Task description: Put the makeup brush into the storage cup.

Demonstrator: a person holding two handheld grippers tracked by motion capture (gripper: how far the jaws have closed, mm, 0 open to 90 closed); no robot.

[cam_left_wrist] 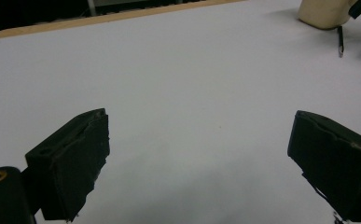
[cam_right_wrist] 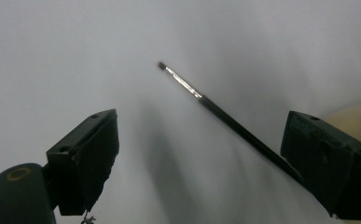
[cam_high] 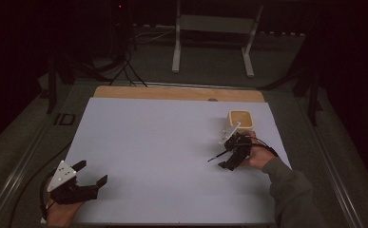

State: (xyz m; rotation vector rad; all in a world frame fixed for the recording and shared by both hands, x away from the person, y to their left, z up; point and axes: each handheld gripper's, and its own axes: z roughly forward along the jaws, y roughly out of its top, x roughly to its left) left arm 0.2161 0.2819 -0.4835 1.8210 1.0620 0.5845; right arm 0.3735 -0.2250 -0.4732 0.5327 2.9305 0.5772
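Over on the right of the high view, the right gripper sits low above the white tabletop, just in front of a small cream-coloured square bowl that stands near the far right corner. A thin dark paintbrush pokes out from it toward the left, its tip close to the surface. In the right gripper view the jaws stand wide apart, released, and the paintbrush runs diagonally between them: bristle tip up and to the left, handle slipping down behind the right-hand jaw. Whether that handle touches the jaw I cannot tell, but nothing is clamped between the 2 jaws. A pale curve of the bowl peeks in at the right edge.

Down at the near left corner, the left gripper rests in the person's hand, grey plate on top, jaws spread and released, gripping nothing. Its own view looks across bare tabletop, with the bowl and the paintbrush far off at the top right, well apart from this gripper
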